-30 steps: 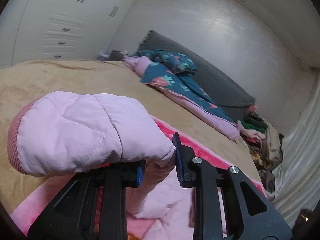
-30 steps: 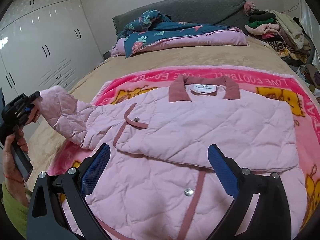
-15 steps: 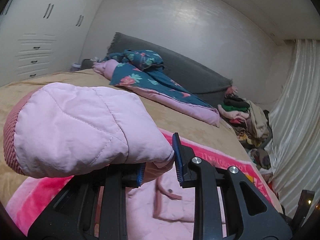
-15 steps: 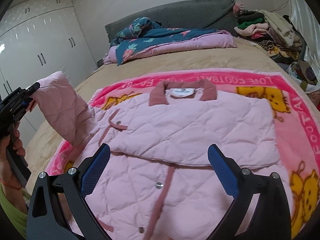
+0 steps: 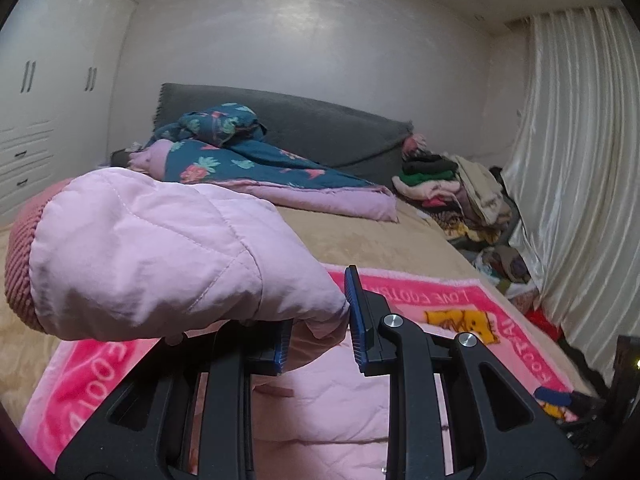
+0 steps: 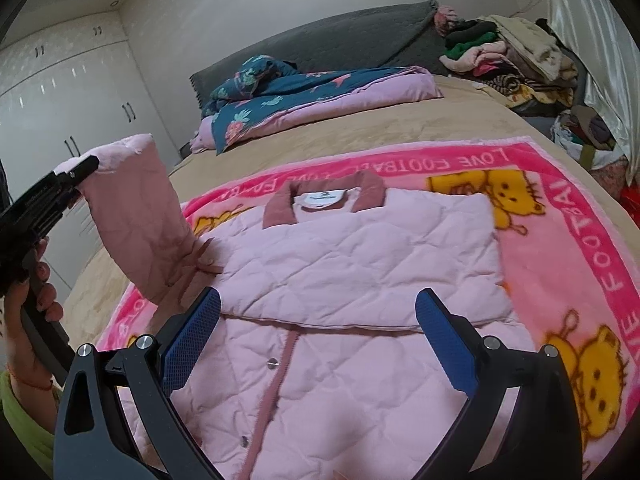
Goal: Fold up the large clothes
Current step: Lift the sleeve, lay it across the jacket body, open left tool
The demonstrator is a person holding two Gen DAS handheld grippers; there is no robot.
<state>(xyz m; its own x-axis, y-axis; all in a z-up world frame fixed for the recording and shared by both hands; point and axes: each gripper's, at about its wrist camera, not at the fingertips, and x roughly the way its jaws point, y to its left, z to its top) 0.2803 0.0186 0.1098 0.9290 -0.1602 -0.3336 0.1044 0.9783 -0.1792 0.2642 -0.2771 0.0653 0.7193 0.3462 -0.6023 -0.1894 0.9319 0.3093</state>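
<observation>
A pale pink quilted jacket with a dusty-rose collar lies front up on a bright pink cartoon blanket on the bed. One sleeve is folded flat across the chest. The other sleeve is lifted off the bed at the left, its ribbed cuff hanging past the fingers. My left gripper is shut on that sleeve near the cuff and shows at the left edge of the right wrist view, held by a hand. My right gripper stands open above the jacket's lower front with nothing between its pads.
A teal floral quilt with a lilac lining lies rolled near the grey headboard. A heap of clothes sits at the far right corner beside a pale curtain. White wardrobes stand along the left. Tan bedding surrounds the blanket.
My left gripper has carried the sleeve up and inward toward the jacket's body, so the sleeve now stands more upright. The right gripper has shifted over the jacket and stayed open.
</observation>
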